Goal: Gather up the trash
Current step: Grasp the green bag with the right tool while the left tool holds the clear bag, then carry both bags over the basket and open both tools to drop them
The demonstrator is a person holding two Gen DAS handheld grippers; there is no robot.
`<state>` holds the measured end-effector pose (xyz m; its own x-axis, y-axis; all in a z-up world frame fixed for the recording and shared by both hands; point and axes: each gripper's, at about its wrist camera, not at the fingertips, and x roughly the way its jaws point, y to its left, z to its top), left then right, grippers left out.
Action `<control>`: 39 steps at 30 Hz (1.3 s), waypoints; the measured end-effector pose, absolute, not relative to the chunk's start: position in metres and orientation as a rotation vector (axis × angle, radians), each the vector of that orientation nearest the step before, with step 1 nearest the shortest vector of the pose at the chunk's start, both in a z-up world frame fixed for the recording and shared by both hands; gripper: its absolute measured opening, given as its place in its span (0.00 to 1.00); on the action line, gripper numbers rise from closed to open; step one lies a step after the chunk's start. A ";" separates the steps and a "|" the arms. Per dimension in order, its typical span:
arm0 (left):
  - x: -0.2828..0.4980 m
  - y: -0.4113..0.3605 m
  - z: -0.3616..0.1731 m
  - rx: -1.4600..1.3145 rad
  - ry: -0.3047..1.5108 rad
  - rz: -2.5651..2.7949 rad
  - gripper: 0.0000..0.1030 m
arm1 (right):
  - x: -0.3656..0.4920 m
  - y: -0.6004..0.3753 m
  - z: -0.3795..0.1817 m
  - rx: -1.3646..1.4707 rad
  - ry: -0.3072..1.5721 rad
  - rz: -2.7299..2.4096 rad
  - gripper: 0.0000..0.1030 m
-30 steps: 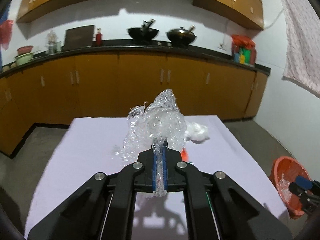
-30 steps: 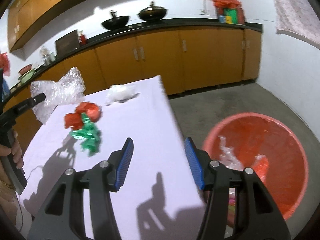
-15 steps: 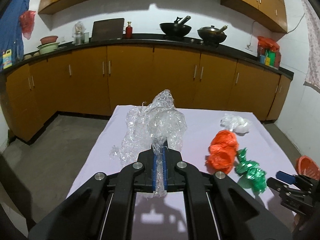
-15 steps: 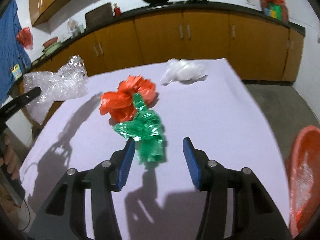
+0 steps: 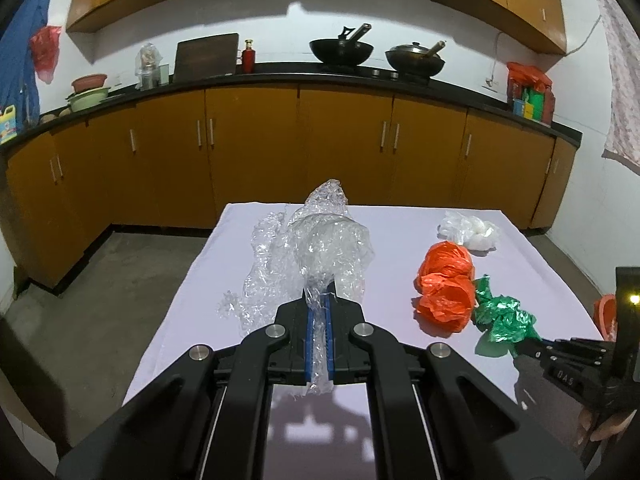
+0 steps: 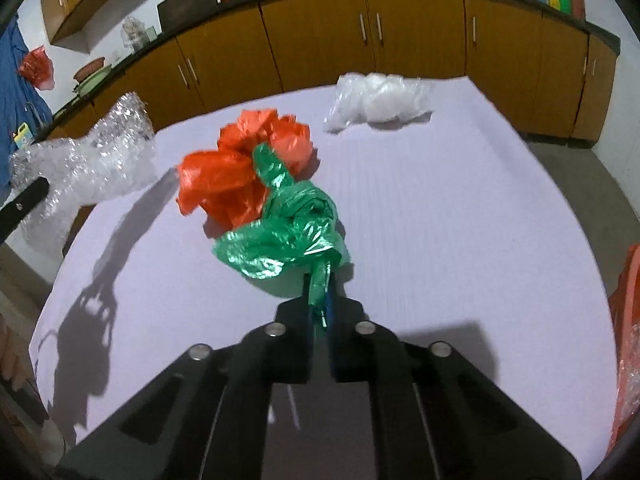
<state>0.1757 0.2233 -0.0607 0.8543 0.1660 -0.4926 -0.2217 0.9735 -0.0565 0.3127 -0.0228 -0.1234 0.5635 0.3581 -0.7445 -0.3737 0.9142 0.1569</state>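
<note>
Where the green foil wrapper narrows to a twisted tail, the right gripper has it — jaws pressed together on that tail, the crumpled bulk fanning out ahead over the white table. The wrapper's far end touches an orange plastic bag, bunched up on the cloth. Past both, near the far edge, lies a wad of white plastic, apart from the others.

Left gripper: jaws clamped on a strip of clear bubble wrap, which billows up and forward above the table's left half. From this side the orange bag and green wrapper sit to the right, the white wad behind them.

An orange bin shows at the right edge, on the floor below the table — clear plastic visible inside it.

Background: brown cabinets under a dark counter, two woks on the stove, stacked bowls at the left end.
</note>
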 end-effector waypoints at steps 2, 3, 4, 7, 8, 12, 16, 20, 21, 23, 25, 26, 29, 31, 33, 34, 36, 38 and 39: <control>0.175 0.221 -0.060 -0.108 0.505 0.196 0.05 | 0.309 -0.024 -0.119 -0.034 0.853 0.434 0.05; 0.175 0.218 -0.059 -0.106 0.503 0.191 0.05 | 0.308 -0.025 -0.118 -0.036 0.848 0.435 0.05; 0.175 0.215 -0.058 -0.105 0.501 0.187 0.05 | 0.305 -0.027 -0.115 -0.040 0.839 0.436 0.05; 0.173 0.208 -0.054 -0.100 0.492 0.170 0.05 | 0.296 -0.035 -0.108 -0.045 0.811 0.432 0.05; 0.172 0.205 -0.052 -0.099 0.489 0.162 0.05 | 0.293 -0.038 -0.105 -0.046 0.802 0.428 0.05; 0.170 0.190 -0.045 -0.095 0.474 0.128 0.05 | 0.284 -0.052 -0.094 -0.042 0.770 0.413 0.04; 0.167 0.172 -0.039 -0.091 0.463 0.086 0.05 | 0.273 -0.067 -0.082 -0.036 0.734 0.399 0.04; 0.164 0.153 -0.034 -0.084 0.454 0.046 0.05 | 0.263 -0.077 -0.074 -0.042 0.702 0.387 0.04; 0.163 0.148 -0.033 -0.082 0.452 0.036 0.05 | 0.260 -0.080 -0.072 -0.041 0.695 0.385 0.03; 0.162 0.139 -0.029 -0.078 0.447 0.013 0.05 | 0.255 -0.086 -0.066 -0.037 0.676 0.378 0.03; 0.160 0.129 -0.027 -0.074 0.442 -0.008 0.05 | 0.250 -0.092 -0.061 -0.032 0.660 0.371 0.03; 0.160 0.125 -0.026 -0.073 0.441 -0.016 0.05 | 0.247 -0.096 -0.058 -0.030 0.650 0.366 0.03; 0.161 0.113 -0.023 -0.070 0.437 -0.043 0.05 | 0.242 -0.108 -0.050 -0.026 0.624 0.347 0.03; 0.161 0.106 -0.022 -0.069 0.435 -0.058 0.05 | 0.239 -0.114 -0.046 -0.021 0.611 0.335 0.03; 0.162 0.099 -0.021 -0.069 0.435 -0.075 0.05 | 0.235 -0.123 -0.042 -0.014 0.598 0.319 0.03; 0.162 0.096 -0.021 -0.068 0.435 -0.081 0.05 | 0.234 -0.126 -0.041 -0.011 0.594 0.312 0.03; 0.163 0.089 -0.020 -0.066 0.436 -0.098 0.05 | 0.231 -0.135 -0.038 0.000 0.585 0.299 0.03; 0.163 0.082 -0.019 -0.064 0.434 -0.114 0.05 | 0.228 -0.144 -0.035 0.008 0.573 0.279 0.03; 0.163 0.078 -0.019 -0.063 0.434 -0.122 0.05 | 0.226 -0.149 -0.033 0.012 0.567 0.268 0.03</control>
<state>0.1634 0.0783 -0.0185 0.9001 -0.1308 -0.4155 0.1042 0.9908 -0.0864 0.2263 -0.1493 -0.0332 0.8099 0.2540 -0.5288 -0.2477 0.9652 0.0843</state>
